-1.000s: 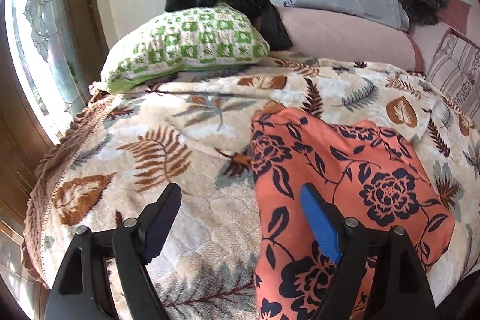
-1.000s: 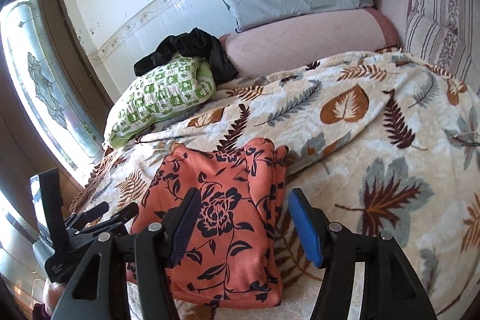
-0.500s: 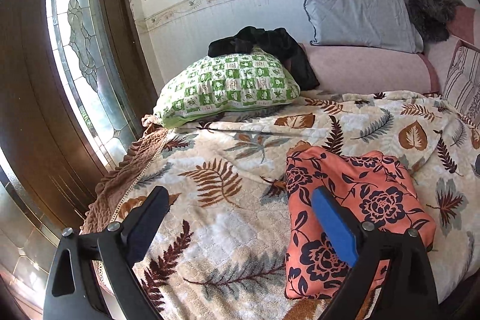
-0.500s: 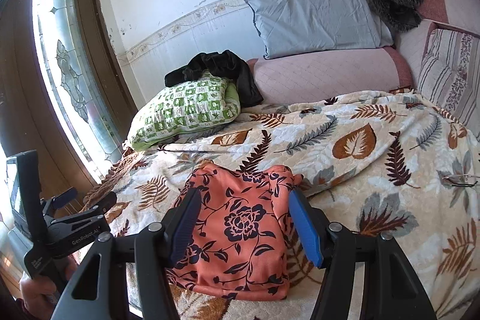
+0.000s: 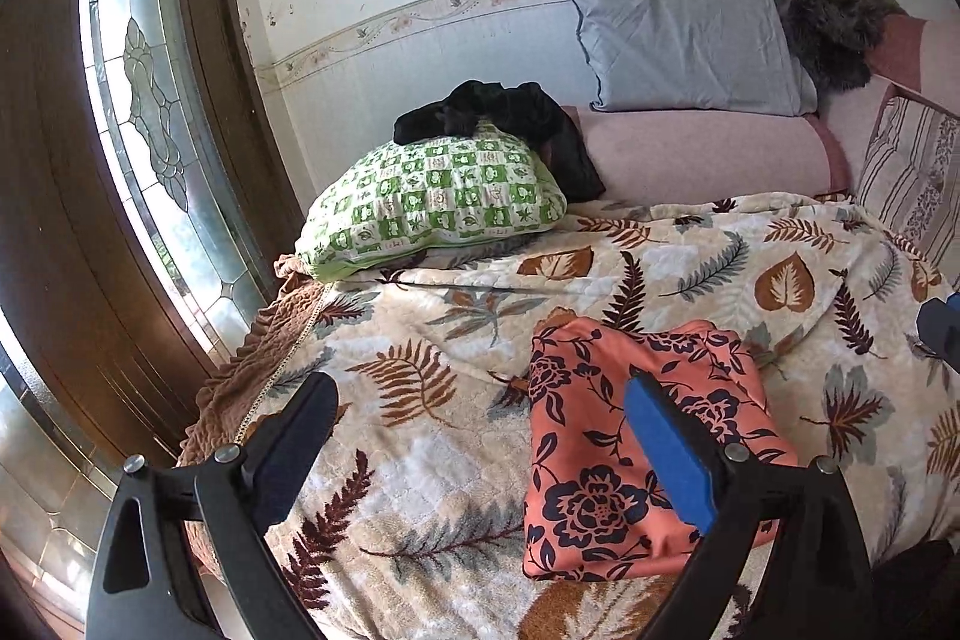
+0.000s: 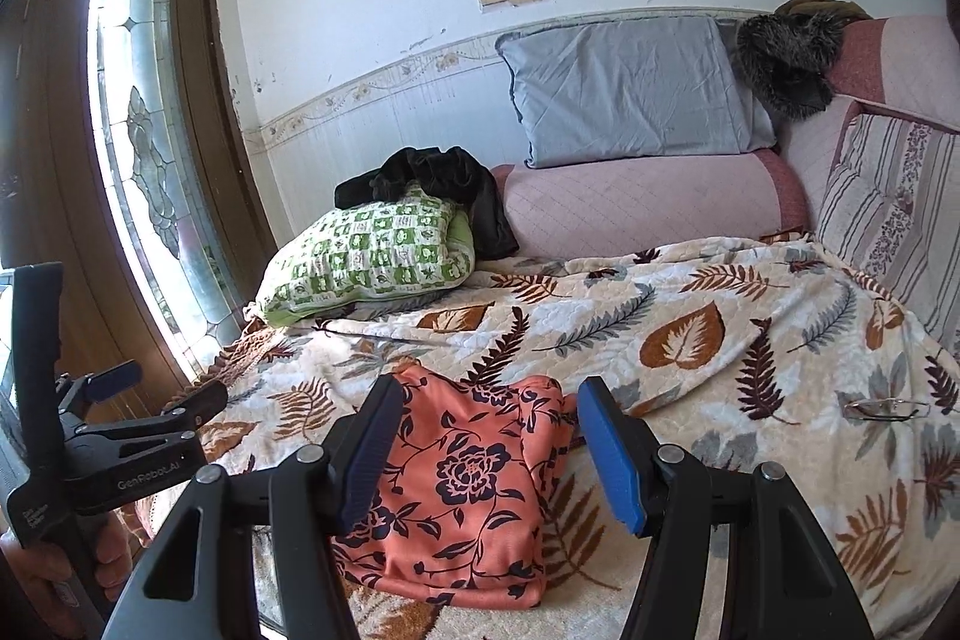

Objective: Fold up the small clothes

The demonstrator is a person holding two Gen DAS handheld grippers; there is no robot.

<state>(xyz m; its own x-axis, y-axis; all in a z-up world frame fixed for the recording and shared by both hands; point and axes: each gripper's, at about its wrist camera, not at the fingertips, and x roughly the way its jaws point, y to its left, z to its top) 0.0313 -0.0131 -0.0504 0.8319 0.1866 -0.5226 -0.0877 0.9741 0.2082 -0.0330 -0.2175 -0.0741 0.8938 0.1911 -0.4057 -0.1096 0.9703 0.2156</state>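
An orange floral garment (image 5: 576, 460) (image 6: 468, 478) lies folded into a compact rectangle near the front edge of the leaf-patterned blanket (image 5: 420, 460) (image 6: 720, 400). My left gripper (image 5: 480, 388) hovers above and in front of the garment's left side, jaws wide open and empty. It also shows at the left of the right wrist view as a left gripper (image 6: 168, 385) held in a hand. My right gripper (image 6: 489, 391) hangs over the garment, open with nothing between its pads. One of its fingers (image 5: 942, 328) peeks in at the right edge of the left wrist view.
A green checked pillow (image 5: 432, 202) with a black garment (image 5: 510, 112) on it sits at the back left. A grey pillow (image 5: 684, 46) leans on the wall over a pink bolster (image 6: 648, 208). Glasses (image 6: 888, 407) lie at the blanket's right. A wooden glazed door (image 5: 150, 100) stands left.
Both grippers have risen and drawn back from the garment, so more wall and door show. The left jaws have spread wider. The garment has stayed put.
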